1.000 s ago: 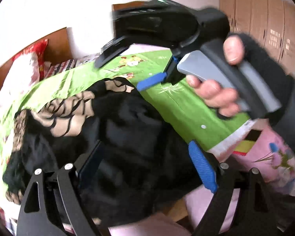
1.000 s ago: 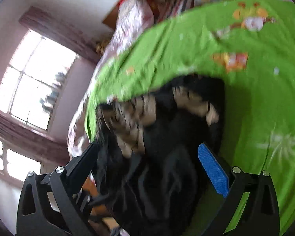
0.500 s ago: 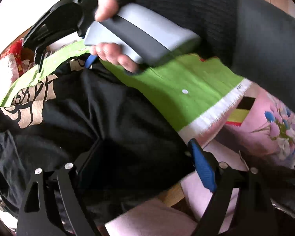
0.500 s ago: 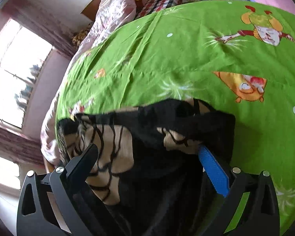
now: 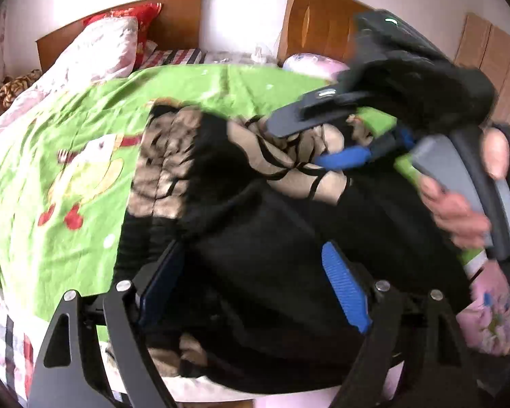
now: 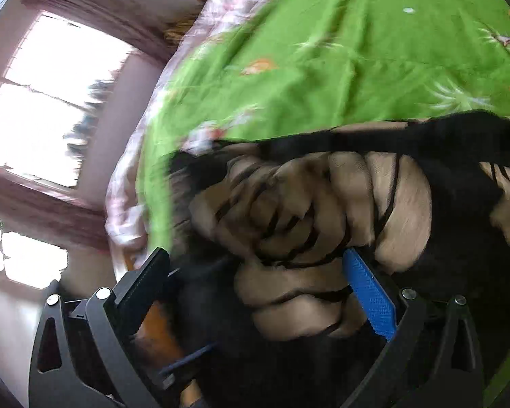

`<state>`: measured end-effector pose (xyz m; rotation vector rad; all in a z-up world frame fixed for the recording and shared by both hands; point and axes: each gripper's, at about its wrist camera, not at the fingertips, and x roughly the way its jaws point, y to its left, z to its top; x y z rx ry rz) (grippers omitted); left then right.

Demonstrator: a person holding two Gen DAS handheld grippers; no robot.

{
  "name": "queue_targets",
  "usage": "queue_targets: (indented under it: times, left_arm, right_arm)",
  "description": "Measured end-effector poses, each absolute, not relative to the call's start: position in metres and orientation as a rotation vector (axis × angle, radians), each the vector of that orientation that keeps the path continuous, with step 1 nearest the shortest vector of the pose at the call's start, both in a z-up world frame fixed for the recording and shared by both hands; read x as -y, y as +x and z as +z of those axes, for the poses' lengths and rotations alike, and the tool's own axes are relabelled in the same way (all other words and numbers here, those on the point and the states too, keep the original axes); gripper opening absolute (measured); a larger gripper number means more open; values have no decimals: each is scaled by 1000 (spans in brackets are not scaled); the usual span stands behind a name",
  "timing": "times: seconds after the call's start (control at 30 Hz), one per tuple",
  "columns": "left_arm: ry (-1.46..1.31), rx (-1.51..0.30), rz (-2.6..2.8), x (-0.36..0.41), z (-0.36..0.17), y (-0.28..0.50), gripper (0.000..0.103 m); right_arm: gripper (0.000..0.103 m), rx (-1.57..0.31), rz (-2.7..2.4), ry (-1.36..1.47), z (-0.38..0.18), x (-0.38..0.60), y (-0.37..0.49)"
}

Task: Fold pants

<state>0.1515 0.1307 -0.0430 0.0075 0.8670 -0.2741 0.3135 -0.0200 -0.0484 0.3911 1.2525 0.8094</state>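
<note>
Honestly, pants (image 5: 272, 238): bunched on bed (image 5: 68, 142), near edge
Left hand-held gripper (image 5: 255, 278): closing, nothing pinched yet
Right hand-held gripper (image 6: 261, 292): spread, empty
Risk: catching one layer only, dragging heap off bed

— What sort of room?
— A bedroom: a bed (image 5: 85, 142) under a green cartoon-print sheet, wooden headboard (image 5: 176, 17) against a white wall.
— Any daylight?
— Plenty, through a bright window (image 6: 47, 102) with dark red curtains.

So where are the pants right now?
The pants lie bunched on the green sheet, at the bed's near edge in the left wrist view, under both grippers.
</note>
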Motion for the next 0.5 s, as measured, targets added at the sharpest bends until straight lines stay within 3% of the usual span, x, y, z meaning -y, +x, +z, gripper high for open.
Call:
queue_targets:
  times: [0.27,0.5]
  left_arm:
    - [2,-855,-270,-130,-45,136,82]
    - [20,-845,-251,-125,-47,139,84]
  right_arm:
    - [98,-1227,728,574,-57,29,361]
    - [99,-1167,787,565,-34,14,338]
